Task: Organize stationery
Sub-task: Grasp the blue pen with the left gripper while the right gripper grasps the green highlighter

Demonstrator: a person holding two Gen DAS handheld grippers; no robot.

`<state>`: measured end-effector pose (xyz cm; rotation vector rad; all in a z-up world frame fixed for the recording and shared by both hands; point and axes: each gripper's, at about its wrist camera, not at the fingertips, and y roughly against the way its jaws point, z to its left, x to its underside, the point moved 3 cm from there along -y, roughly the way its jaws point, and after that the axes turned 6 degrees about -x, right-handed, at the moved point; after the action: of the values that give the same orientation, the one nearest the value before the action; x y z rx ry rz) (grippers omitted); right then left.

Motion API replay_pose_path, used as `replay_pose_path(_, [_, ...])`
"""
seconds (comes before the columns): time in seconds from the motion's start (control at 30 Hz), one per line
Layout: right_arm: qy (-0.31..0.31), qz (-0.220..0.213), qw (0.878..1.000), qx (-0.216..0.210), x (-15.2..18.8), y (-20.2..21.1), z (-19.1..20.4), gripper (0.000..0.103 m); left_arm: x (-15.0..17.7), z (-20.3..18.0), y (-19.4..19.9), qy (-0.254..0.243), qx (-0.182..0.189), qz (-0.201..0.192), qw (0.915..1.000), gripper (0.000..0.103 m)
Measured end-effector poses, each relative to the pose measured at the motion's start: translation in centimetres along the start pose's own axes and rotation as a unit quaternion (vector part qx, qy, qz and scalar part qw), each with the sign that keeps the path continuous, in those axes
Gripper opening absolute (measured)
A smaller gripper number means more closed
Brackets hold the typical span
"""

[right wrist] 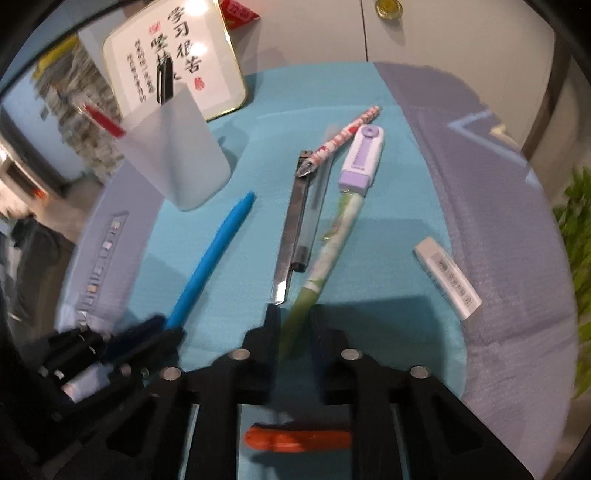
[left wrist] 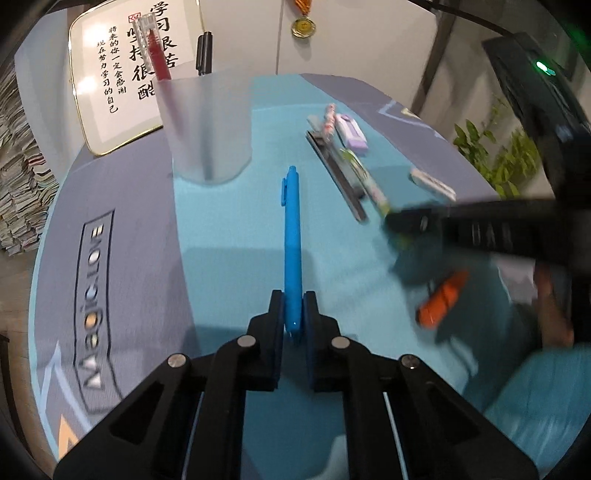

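left gripper (left wrist: 293,314) pressed together on the near tip of the blue pen (left wrist: 291,240), pads tight against both sides of the barrel; rest of the pen lying out along the teal mat (left wrist: 229,229), clip end toward the frosted cup (left wrist: 207,125). same grip seen from the right wrist view at the mat's near left corner, blurred.

right gripper (right wrist: 293,321) pinching the lower end of the green patterned pen (right wrist: 328,247), jaws nearly together, the pen's tip between them. pen body slanting up toward the purple correction tape (right wrist: 362,158), its far end touching or just under it; cannot tell which.

just left of the green pen, a metal ruler (right wrist: 291,229) and a clear pen (right wrist: 314,210) side by side, a pink patterned pen (right wrist: 343,136) lying across their far ends. white eraser (right wrist: 447,277) apart near the mat's right edge. orange marker (right wrist: 295,439) at the near edge, under the right gripper's frame.

frosted cup upright near the far left corner of the mat, a red pen (left wrist: 157,55) and a black pen (left wrist: 203,51) standing in it.

teal mat spread on a grey-lilac printed table cover (left wrist: 122,206). behind the cup, a gold-rimmed calligraphy plaque (left wrist: 107,85) leaning at the far edge. pale wall behind, a medal (left wrist: 303,26) hanging on it. green leaves (left wrist: 495,155) off the right side, stacked papers (left wrist: 18,155) off the left.
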<state>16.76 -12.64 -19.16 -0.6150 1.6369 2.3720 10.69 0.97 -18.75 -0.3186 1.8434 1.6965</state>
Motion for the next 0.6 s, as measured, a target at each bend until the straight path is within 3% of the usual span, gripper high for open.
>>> replay_pose_path(0.1, [0.005, -0.011, 0.999, 0.03, 0.9, 1.7, -1.4, 0.011, 1.3, -0.5, 0.8, -0.012, 0.013, 0.008, 0.9998, 0.008])
replay_pose_path(0.27, [0.033, 0.022, 0.998, 0.043, 3.5, 3.5, -2.6, 0.011, 2.8, -1.5, 1.6, -0.038, 0.02, 0.013, 0.999, 0.01])
replay_pose_path(0.37, [0.05, 0.01, 0.997, 0.056, 3.4, 4.1, -2.5, 0.012, 2.0, -1.7, 1.5, -0.037, 0.022, 0.008, 0.999, 0.011])
replay_pose_path(0.5, [0.05, -0.013, 0.997, 0.048, 1.5, 4.4, -2.4, 0.026, -0.2, -1.8, 1.1, -0.03, 0.019, -0.008, 0.9993, 0.032])
replay_pose_path(0.6, [0.042, -0.009, 0.998, 0.045, 0.0, 3.4, -2.1, 0.026, -1.9, -1.8, 0.3, -0.029, 0.01, -0.012, 0.9995, 0.031])
